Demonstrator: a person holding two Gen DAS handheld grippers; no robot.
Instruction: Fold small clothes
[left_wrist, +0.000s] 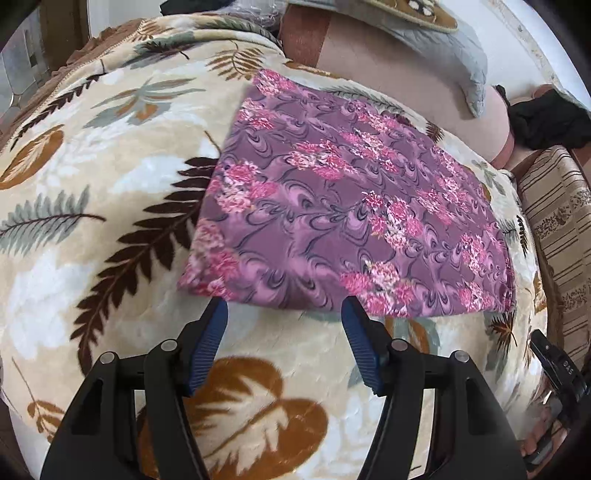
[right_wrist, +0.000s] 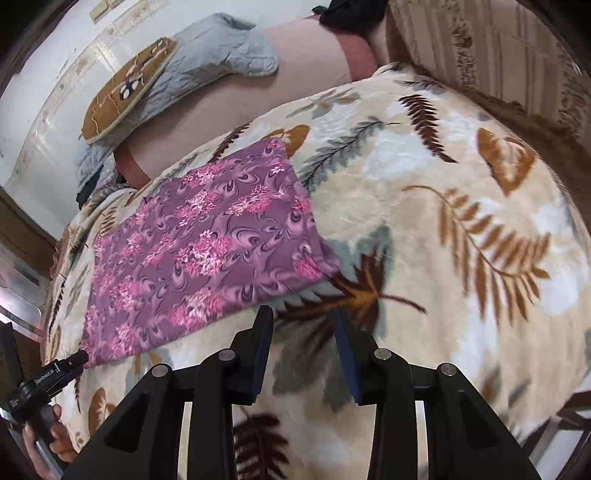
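A purple cloth with pink flowers (left_wrist: 351, 206) lies flat as a folded rectangle on a cream leaf-print blanket (left_wrist: 92, 192). My left gripper (left_wrist: 284, 306) is open and empty, its blue-padded fingertips just at the cloth's near edge. In the right wrist view the same cloth (right_wrist: 199, 243) lies to the upper left. My right gripper (right_wrist: 304, 317) is open and empty, over the blanket (right_wrist: 443, 240) just off the cloth's near right corner. The left gripper's body (right_wrist: 48, 376) shows at the lower left, held by a hand.
A grey quilted cushion with a brown patch (right_wrist: 192, 74) lies on a pink sheet (right_wrist: 295, 74) beyond the blanket. A striped beige sofa cushion (left_wrist: 557, 229) stands to the right. A dark garment (left_wrist: 546, 118) lies at the far right.
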